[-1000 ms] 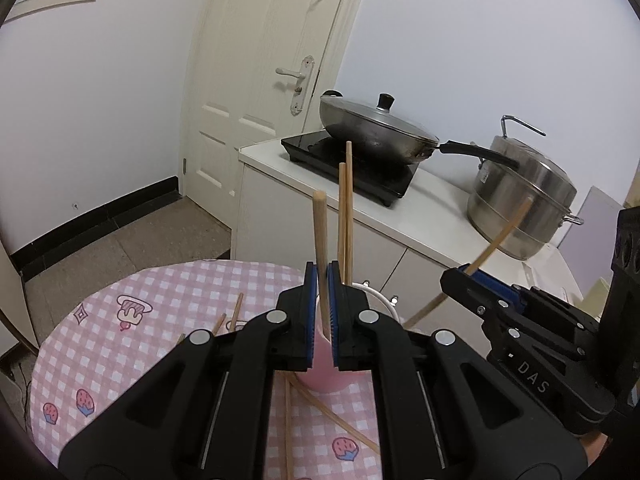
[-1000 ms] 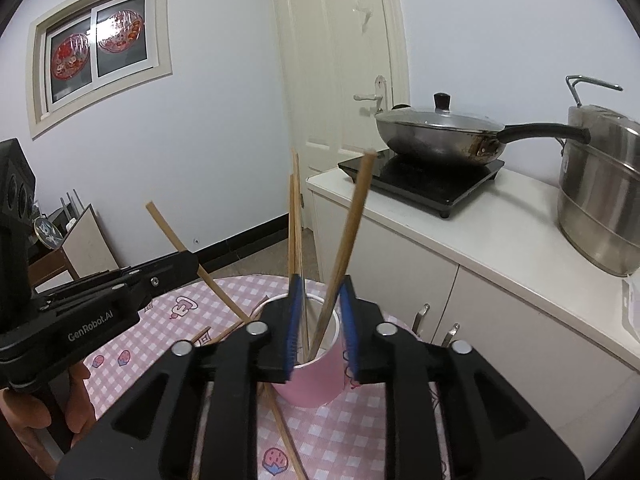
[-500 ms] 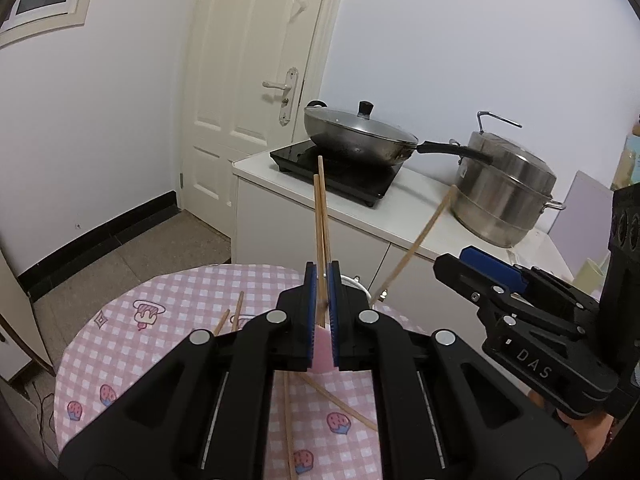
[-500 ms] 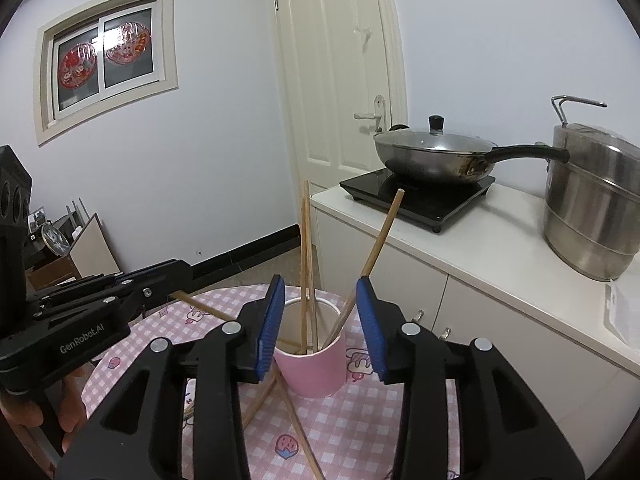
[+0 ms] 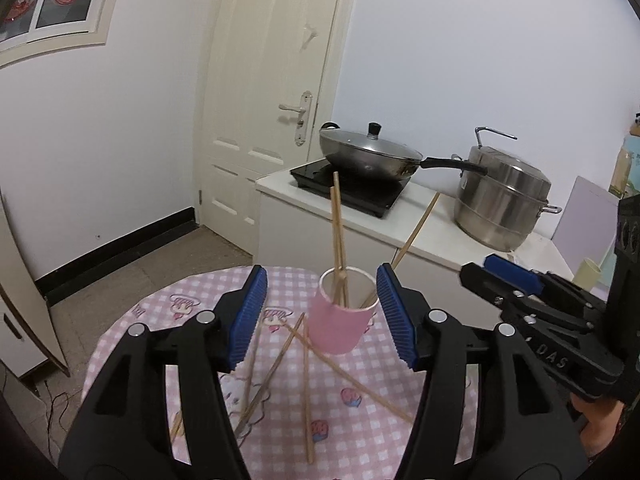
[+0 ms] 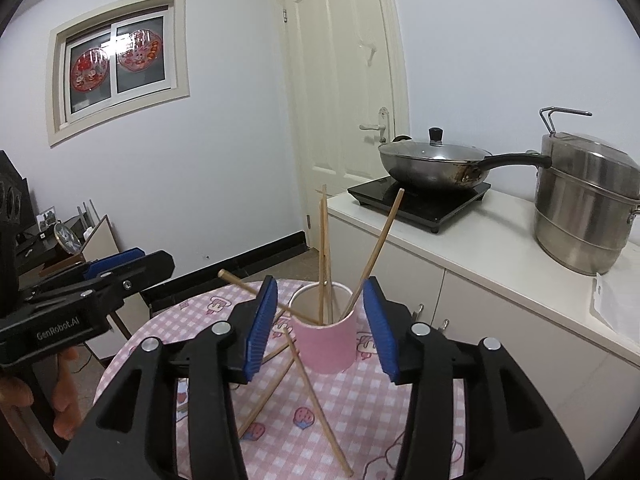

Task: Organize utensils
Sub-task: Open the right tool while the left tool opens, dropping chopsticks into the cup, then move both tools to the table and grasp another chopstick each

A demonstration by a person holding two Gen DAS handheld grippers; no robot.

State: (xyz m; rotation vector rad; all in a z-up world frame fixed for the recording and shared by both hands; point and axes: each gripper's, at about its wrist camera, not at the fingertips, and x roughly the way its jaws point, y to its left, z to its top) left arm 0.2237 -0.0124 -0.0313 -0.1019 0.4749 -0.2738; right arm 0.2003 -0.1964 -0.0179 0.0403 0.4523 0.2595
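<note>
- Left gripper [image 5: 322, 314]: jaws spread wide, nothing between the pads; it hangs above the near part of the surface [image 5: 160, 300], the pink cup [image 5: 340, 320] showing in the gap between the pads, clear of both
- Right gripper [image 6: 324, 326]: jaws wide apart too, empty, framing the same cup from the other side; no contact visible
- Pink cup stands upright toward the far edge of the round, pink-checked surface, roughly mid-width
- In the cup: two chopsticks [image 5: 338, 236] close together and near upright, one chopstick [image 6: 376, 252] leaning toward the counter side, and another [image 6: 256, 292] lying low across the rim, its tip pointing out toward the left gripper's side
- Loose chopsticks [image 5: 306, 392] lie crossed on the surface in front of the cup, fanned toward the near edge; at least one runs right up to the cup's base
- Near-left part of the surface carries a few more sticks, partly hidden behind the left gripper's body
- Open room: bare cloth to the left of the cup up to the rounded far-left edge; the right edge sits close to the white counter [image 6: 480, 256], a narrow gap only
- Counter holds the wok [image 6: 436, 160] on a black hob and a steel steamer pot [image 6: 584, 208], well apart from the cup
</note>
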